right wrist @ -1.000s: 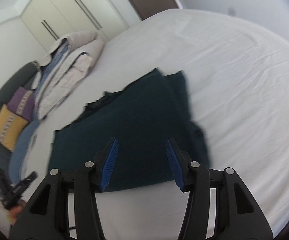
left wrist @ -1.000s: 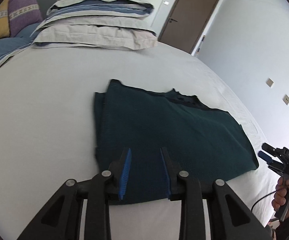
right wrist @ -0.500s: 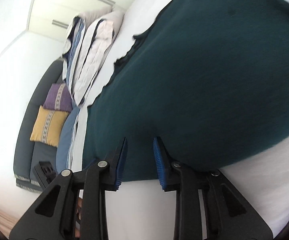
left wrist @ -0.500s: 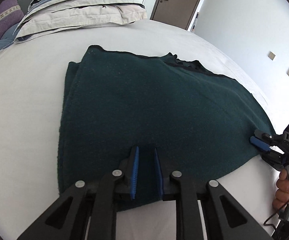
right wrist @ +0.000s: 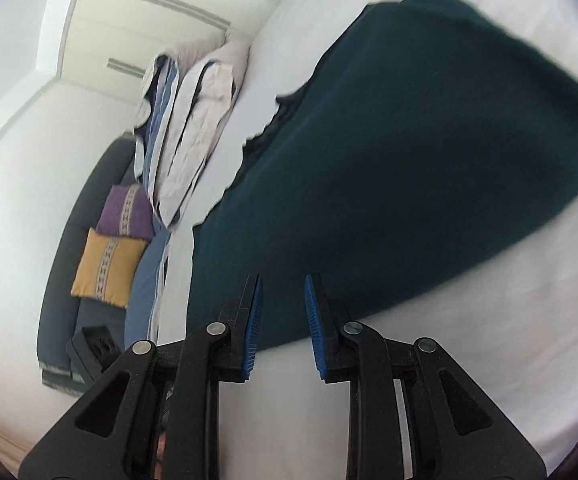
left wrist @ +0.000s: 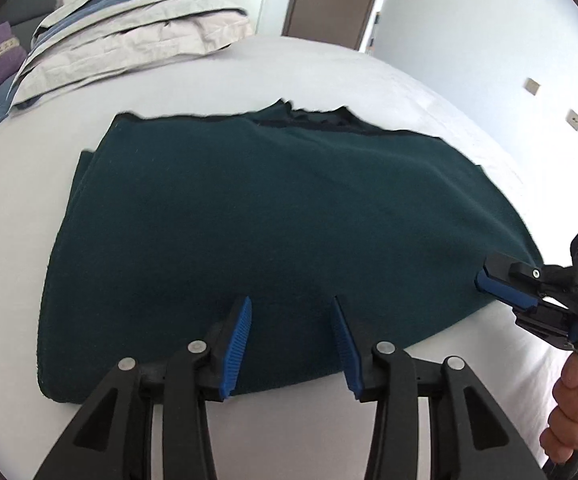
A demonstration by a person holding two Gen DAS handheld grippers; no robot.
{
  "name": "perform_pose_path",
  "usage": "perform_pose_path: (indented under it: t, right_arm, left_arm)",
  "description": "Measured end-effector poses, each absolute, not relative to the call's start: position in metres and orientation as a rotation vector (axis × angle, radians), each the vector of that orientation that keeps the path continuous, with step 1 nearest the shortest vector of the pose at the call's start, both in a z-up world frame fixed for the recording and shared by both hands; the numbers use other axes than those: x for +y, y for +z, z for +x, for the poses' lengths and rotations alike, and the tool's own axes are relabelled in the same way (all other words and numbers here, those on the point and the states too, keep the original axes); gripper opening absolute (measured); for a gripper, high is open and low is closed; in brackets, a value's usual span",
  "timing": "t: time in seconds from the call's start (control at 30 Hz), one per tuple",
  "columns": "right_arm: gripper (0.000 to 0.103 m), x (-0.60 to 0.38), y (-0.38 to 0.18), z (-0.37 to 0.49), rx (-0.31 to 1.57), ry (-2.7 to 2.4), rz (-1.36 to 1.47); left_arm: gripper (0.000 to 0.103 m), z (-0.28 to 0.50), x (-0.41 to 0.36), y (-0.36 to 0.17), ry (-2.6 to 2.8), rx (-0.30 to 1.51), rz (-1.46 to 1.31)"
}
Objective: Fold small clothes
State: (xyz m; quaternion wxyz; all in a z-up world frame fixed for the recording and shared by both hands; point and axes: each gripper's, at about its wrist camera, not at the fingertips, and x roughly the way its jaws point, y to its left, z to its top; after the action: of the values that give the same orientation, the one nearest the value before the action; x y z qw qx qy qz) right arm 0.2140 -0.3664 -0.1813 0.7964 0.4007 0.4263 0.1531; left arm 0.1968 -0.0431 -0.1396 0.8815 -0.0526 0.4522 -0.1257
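Teal folded garment [left wrist: 289,216] on white bed [left wrist: 17,216]

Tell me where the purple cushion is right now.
The purple cushion sits on the dark sofa at the left of the right wrist view, just above the yellow cushion and beside the stacked bedding.

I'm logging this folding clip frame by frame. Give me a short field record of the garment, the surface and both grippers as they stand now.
garment: dark green garment, folded, lying flat
surface: white bed sheet
left gripper: fingers apart over the near hem, just been opening
right gripper: narrow gap at the garment's near corner; grip on fabric unclear
background: stacked bedding, cushions
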Motion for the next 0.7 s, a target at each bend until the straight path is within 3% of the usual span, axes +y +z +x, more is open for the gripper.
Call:
perform_pose_path:
  t: [0.2, 0.4, 0.57, 0.7]
  right_arm:
    - [0.02, -0.427, -0.208, 0.197, 0.826, 0.221, 1.029]
    - [0.021, -0.496, -0.181, 0.158, 0.675, -0.001, 1.044]
    - [0.024, -0.482, -0.14, 0.174, 0.65, 0.062, 0.911]
    - [0.044, -0.41, -0.121, 0.232, 0.718, 0.176, 0.784]
  left_arm:
    - [0.043, 0.196, -0.011, -0.142, -0.25, 0.944, -0.112]
    - [0.043, 0.192, -0.007, -0.145, -0.259, 0.936, -0.098]
    - [0.043, 0.193, -0.008, -0.146, -0.254, 0.936, -0.098]
    - [0.043, 0.194, -0.007, -0.143, -0.26, 0.942, -0.111]
